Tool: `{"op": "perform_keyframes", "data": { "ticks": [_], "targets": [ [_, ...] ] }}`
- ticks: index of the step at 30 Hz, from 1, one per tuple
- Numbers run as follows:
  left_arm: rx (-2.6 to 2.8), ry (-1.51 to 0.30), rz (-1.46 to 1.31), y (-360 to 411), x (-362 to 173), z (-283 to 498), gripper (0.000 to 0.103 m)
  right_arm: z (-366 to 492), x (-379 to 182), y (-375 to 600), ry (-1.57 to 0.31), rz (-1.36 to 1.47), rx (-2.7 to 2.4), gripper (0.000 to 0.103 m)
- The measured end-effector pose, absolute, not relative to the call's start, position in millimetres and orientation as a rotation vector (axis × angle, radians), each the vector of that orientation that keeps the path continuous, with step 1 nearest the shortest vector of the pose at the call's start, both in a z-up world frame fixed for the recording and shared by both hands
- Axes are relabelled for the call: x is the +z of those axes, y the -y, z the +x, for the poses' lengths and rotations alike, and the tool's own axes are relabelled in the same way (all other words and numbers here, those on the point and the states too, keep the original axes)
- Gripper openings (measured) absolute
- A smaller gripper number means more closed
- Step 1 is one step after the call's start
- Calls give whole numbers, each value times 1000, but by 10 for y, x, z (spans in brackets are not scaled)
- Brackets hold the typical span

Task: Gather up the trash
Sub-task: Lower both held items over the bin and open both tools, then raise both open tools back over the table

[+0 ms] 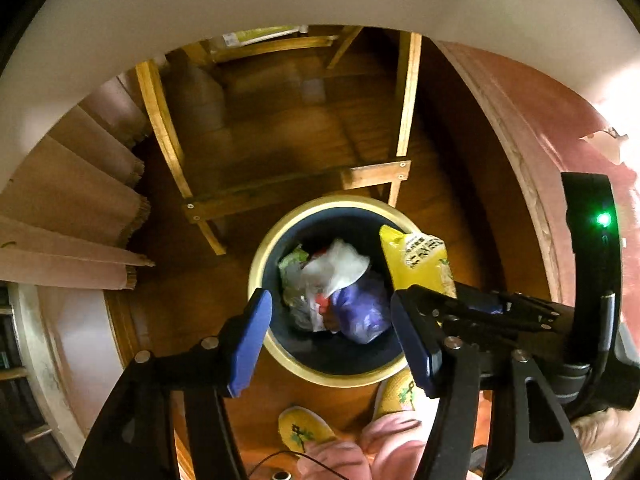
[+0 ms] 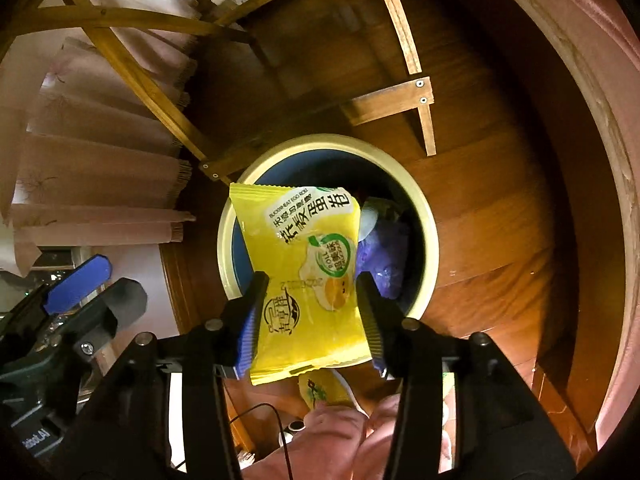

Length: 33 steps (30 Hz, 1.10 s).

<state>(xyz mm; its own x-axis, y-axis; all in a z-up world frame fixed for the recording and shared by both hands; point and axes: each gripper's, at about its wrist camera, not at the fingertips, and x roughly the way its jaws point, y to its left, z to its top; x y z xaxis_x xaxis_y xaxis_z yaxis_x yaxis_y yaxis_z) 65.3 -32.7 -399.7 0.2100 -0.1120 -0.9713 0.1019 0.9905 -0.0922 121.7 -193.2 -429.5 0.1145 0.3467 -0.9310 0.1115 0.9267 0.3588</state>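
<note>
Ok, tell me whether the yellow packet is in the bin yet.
Not yet: the packet hangs above the bin, between the right hand-held gripper's fingers.

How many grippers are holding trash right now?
1. The right gripper is shut on the yellow snack wrapper above the trash bin. The left gripper hangs open and empty over the same bin.

Wood floor [image 1: 320,128], brown planks w/ a dull sheen. Round bin [image 1: 280,352] w/ cream rim stands directly on it, near centre. Wooden frame legs [image 1: 406,104] rest on floor just beyond bin, crossbar [image 1: 280,196] low across the far side. Two yellow slippers [image 1: 304,428] on floor at near edge, close beside bin.
</note>
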Motion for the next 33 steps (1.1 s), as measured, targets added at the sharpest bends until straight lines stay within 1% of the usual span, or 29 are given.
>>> {"op": "perform_keyframes", "data": {
  "ticks": [5, 9, 11, 15, 20, 26, 30, 33],
  "targets": [
    [-116, -1302, -19, 220, -3840, 569, 64, 1223, -4187, 1921, -1441, 374, 187, 48],
    [-90, -1289, -25, 171, -3703, 486, 64, 1206, -4048, 1899, -1425, 359, 197, 57],
    [-79, -1285, -33, 134, -3632, 448, 64, 1206, -3970, 1886, -1418, 351, 200, 60],
    [-61, -1265, -38, 16, -3393, 338, 64, 1178, -3792, 1860, -1404, 340, 209, 60],
    [-38, -1243, -55, -78, -3068, 261, 64, 1081, -3417, 1855, -1384, 333, 210, 60],
    [-39, -1192, -83, -215, -2321, 135, 64, 879, -2720, 1787, -1348, 307, 223, 60],
    [-62, -1132, -98, -285, -1670, 55, 65, 755, -2086, 1719, -1294, 300, 245, 60],
    [-78, -1096, -89, -328, -1259, -7, 71, 688, -1638, 1649, -1259, 298, 255, 60]
  ]
}}
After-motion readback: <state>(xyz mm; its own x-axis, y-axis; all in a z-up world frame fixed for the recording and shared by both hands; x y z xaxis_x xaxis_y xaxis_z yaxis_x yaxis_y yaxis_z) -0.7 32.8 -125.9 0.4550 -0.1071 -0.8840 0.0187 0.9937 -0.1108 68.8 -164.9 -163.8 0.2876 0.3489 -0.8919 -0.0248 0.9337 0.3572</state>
